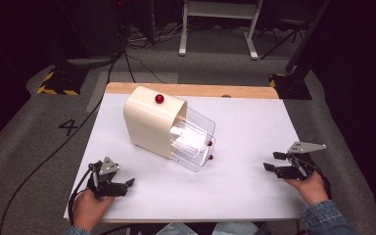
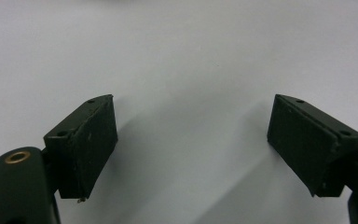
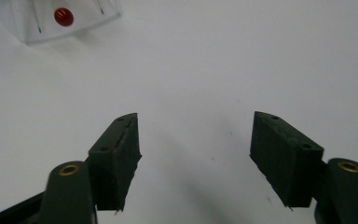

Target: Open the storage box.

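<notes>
On white table, cream box lay toward far left, clear drawer pulled partway out toward near right — red knob on cream top, another red knob on drawer front. Left gripper sat at near left edge, jaws wide, nothing between. Right gripper at near right — jaws spread wide, empty, pointed toward drawer, well apart from it.

White-topped counter, bare wood strip along far edge. Cream box with clear drawer lies on it, left of centre.
</notes>
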Motion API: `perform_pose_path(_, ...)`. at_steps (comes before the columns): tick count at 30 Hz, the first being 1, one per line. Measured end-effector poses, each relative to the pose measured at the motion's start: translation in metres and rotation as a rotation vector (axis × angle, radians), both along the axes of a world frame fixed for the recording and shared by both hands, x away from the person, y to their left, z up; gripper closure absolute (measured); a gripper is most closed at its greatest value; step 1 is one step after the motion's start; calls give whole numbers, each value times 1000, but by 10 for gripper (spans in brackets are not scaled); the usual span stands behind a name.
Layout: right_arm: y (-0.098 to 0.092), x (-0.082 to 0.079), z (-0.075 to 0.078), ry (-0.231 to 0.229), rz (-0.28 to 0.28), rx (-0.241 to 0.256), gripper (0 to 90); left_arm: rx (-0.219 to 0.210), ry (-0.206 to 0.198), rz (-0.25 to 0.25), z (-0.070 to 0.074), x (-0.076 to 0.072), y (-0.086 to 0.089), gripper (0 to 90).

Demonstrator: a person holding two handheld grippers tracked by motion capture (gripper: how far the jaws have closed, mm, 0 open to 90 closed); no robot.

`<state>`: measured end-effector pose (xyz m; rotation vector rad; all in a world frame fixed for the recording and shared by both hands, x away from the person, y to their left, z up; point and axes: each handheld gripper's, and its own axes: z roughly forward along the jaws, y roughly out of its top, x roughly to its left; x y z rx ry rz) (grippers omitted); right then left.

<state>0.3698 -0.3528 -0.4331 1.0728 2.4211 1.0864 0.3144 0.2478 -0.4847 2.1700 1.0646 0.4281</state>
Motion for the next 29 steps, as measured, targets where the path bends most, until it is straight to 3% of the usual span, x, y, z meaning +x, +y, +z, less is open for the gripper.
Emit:
perform_pose_path(2, -8, -4, -4, -3, -7, -33, 294, 0, 1, 0, 0, 0, 0, 159)
perform_pose_path(8, -31, -11, -17, 12, -56, -23, 159, 0, 0, 0, 0, 0, 0, 159)
perform_pose_path(12, -40, -13, -29, 19, -91, -32, 148, 0, 0, 0, 0, 0, 0, 159)
perform_pose_path(16, -43, -11, -41, 27, -91, -49, 148, 0, 0, -1, 0, 0, 0, 159)
perform_pose_path(19, -41, -12, -47, -31, -73, -64, 130, 1, -1, 0, 0, 0, 0, 159)
perform_pose_path(29, -41, -13, -48, -40, -86, -71, 92, 4, -1, 1, 0, 0, 0, 159)
